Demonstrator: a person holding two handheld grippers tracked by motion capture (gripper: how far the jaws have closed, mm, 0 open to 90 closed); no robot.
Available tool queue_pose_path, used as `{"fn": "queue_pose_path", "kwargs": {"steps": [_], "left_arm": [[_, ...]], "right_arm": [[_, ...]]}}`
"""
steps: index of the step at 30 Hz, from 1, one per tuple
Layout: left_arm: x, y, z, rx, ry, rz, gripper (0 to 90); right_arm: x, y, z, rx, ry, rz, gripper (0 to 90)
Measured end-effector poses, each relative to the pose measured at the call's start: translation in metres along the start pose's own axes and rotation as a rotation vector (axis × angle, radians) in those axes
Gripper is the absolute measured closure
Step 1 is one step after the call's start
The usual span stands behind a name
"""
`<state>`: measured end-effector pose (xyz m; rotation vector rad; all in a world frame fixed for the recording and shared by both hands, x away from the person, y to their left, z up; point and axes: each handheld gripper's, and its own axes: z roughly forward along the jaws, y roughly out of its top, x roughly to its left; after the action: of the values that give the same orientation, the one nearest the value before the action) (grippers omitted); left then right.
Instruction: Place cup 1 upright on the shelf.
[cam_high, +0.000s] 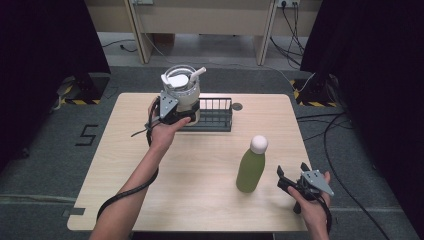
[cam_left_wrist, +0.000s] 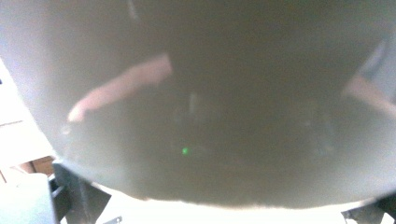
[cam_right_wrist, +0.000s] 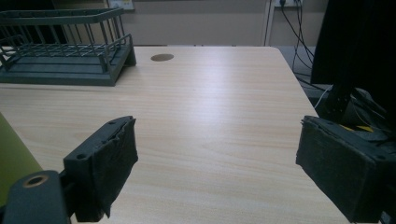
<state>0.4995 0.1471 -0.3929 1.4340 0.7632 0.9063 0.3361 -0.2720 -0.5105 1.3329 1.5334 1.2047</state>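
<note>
A pale lidded tumbler (cam_high: 184, 90) with a white straw stands tall at the left end of a dark wire rack (cam_high: 217, 117) at the back of the table. My left gripper (cam_high: 176, 116) is shut on its lower body, and in the left gripper view the tumbler's grey wall (cam_left_wrist: 210, 93) is pressed up close and blurred. A green bottle (cam_high: 251, 167) with a white cap stands upright at the front right. My right gripper (cam_high: 290, 177) rests just right of the bottle, open, with bare tabletop between its pads (cam_right_wrist: 217, 158). The bottle's green edge (cam_right_wrist: 14, 163) shows at its left.
The wooden table (cam_high: 200, 165) has a round cable hole (cam_high: 237, 106) behind the rack's right end. The rack (cam_right_wrist: 65, 70) lies far left in the right gripper view. Cables and black stands (cam_high: 320, 90) sit on the floor to the table's right.
</note>
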Motion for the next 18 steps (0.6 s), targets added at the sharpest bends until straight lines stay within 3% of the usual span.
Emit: {"fn": "queue_pose_path", "kwargs": {"steps": [18], "left_arm": [[0.0083, 0.0084, 0.0092, 0.001, 0.028, -0.010, 9.0]], "right_arm": [[-0.0007, 0.0000, 0.0005, -0.001, -0.003, 0.001, 12.4]]}}
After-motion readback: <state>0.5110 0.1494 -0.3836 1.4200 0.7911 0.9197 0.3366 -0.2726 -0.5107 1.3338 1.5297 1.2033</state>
